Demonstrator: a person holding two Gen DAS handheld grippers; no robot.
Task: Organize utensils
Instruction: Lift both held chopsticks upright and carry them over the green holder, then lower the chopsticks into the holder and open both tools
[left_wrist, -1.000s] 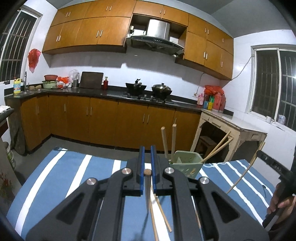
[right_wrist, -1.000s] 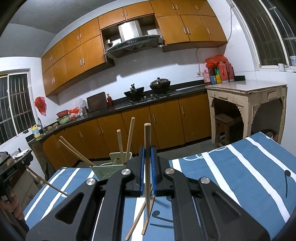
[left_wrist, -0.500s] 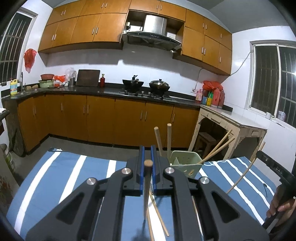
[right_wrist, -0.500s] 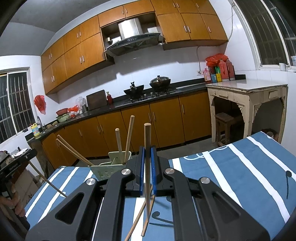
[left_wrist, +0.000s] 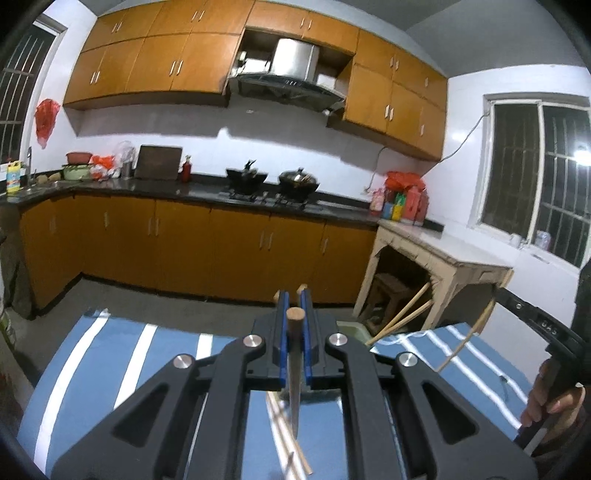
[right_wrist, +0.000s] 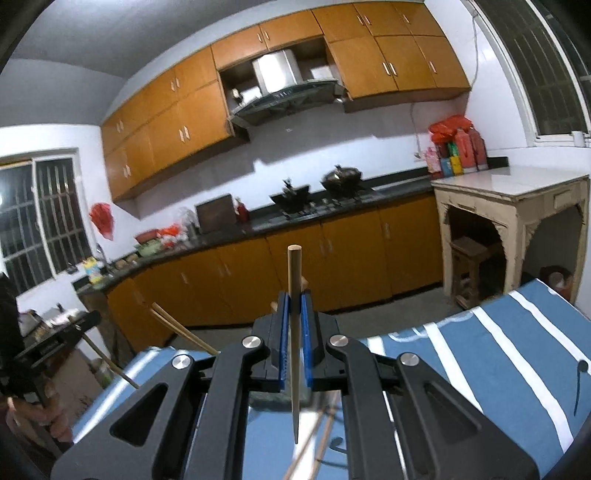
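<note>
My left gripper (left_wrist: 292, 295) is shut on a wooden chopstick (left_wrist: 294, 369), held upright with its thin tip hanging over the blue striped tablecloth (left_wrist: 110, 350). The right gripper (right_wrist: 294, 295) is shut on a second chopstick (right_wrist: 294, 332), also upright, thick end up. The green holder (left_wrist: 352, 328) shows only as a sliver behind the left fingers, and two chopsticks (left_wrist: 402, 314) lean out of it to the right. It is hidden in the right wrist view, where only its leaning chopsticks (right_wrist: 177, 325) appear. Loose chopsticks (left_wrist: 288, 435) lie on the cloth under both grippers.
A hand (left_wrist: 550, 406) holds the right gripper at the left wrist view's right edge. Beyond the table's far edge are the kitchen floor, brown cabinets (left_wrist: 221, 251) and a pale side table (right_wrist: 509, 206). The cloth (right_wrist: 498, 350) stretches away on the right.
Both grippers have risen with their chopsticks still clamped. The holder has sunk behind the fingers in both views, and more of the kitchen wall shows.
</note>
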